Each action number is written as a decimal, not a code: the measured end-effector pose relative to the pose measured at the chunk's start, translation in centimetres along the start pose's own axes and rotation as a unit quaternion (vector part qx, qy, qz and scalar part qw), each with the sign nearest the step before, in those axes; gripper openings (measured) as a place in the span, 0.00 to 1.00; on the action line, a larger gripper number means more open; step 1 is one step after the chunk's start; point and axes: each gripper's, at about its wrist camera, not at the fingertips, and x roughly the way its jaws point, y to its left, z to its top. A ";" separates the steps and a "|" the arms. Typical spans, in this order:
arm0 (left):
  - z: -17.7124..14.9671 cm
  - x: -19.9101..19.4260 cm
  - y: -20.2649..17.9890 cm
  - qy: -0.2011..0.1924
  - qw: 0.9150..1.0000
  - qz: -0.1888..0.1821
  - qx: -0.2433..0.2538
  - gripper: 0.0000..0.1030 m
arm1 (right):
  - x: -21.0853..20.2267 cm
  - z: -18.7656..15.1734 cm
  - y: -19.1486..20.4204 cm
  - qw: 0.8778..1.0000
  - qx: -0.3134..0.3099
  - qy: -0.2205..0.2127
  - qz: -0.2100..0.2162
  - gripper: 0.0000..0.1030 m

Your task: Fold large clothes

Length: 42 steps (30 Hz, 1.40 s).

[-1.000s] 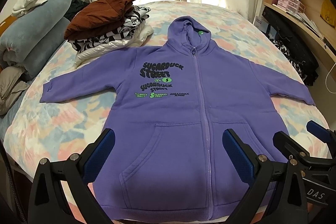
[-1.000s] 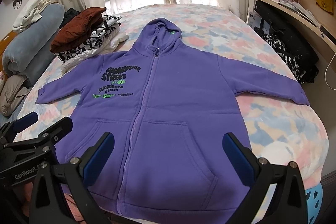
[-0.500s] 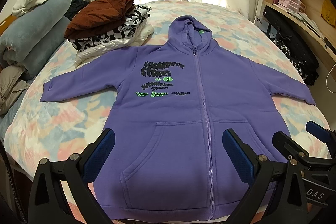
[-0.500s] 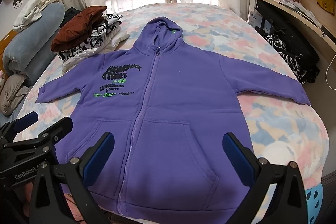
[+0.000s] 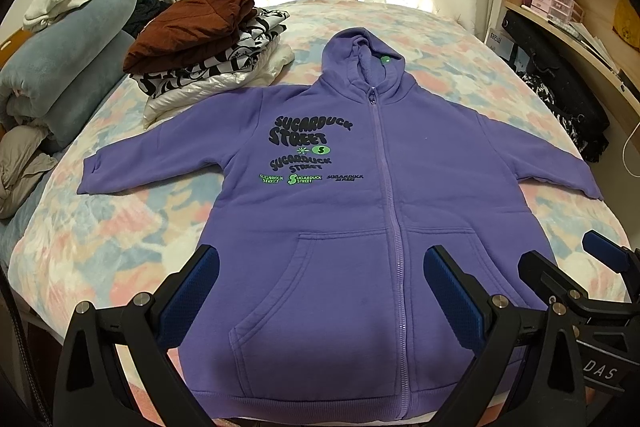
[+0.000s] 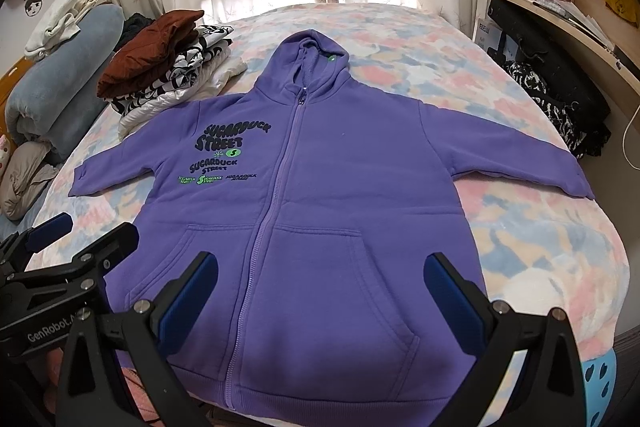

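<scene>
1. The purple hoodie lies flat, zipped, sleeves spread, on the bed, unmoved since a second ago.
2. Left claw and right claw hover released above its hem.
3. Folding has not begun.

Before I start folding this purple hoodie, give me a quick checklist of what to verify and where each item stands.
1. Hoodie spread flat, front up: ok.
2. Zipper closed: ok.
3. Both sleeves out to the sides: ok.
4. Left gripper open, holding nothing: ok.
5. Right gripper open, holding nothing: ok.
6. Folded clothes stack apart from the near sleeve: cannot tell; they look very close.
</scene>
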 end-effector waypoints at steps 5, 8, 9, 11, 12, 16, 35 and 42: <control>0.0 0.0 0.0 0.000 1.000 0.000 0.000 0.98 | 0.1 -0.1 0.1 1.000 0.001 0.002 0.001 1.00; 0.0 0.1 0.0 0.000 1.000 0.001 0.001 0.98 | 0.2 -0.3 0.3 1.000 0.002 0.002 0.001 1.00; -0.1 0.2 0.0 0.000 1.000 0.001 0.002 0.98 | 0.2 -0.3 0.2 1.000 0.003 0.002 0.002 1.00; 0.0 0.4 -0.2 0.002 1.000 0.001 0.004 0.98 | 0.3 -0.3 0.3 1.000 0.004 0.003 0.003 1.00; 0.0 0.5 -0.3 0.003 1.000 0.001 0.005 0.98 | 0.4 -0.3 0.3 1.000 0.003 0.002 0.002 1.00; 0.5 0.9 -0.8 0.007 1.000 0.003 0.012 0.98 | 0.8 -0.8 0.1 1.000 0.006 0.002 0.002 1.00; 8.7 2.3 -5.4 -0.020 0.999 -0.038 0.033 0.98 | -2.5 4.6 -7.3 0.996 0.041 -0.074 -0.002 1.00; 14.2 0.6 -10.2 -0.099 0.992 -0.061 0.045 0.98 | -6.4 8.7 -12.7 0.979 0.032 -0.185 -0.075 1.00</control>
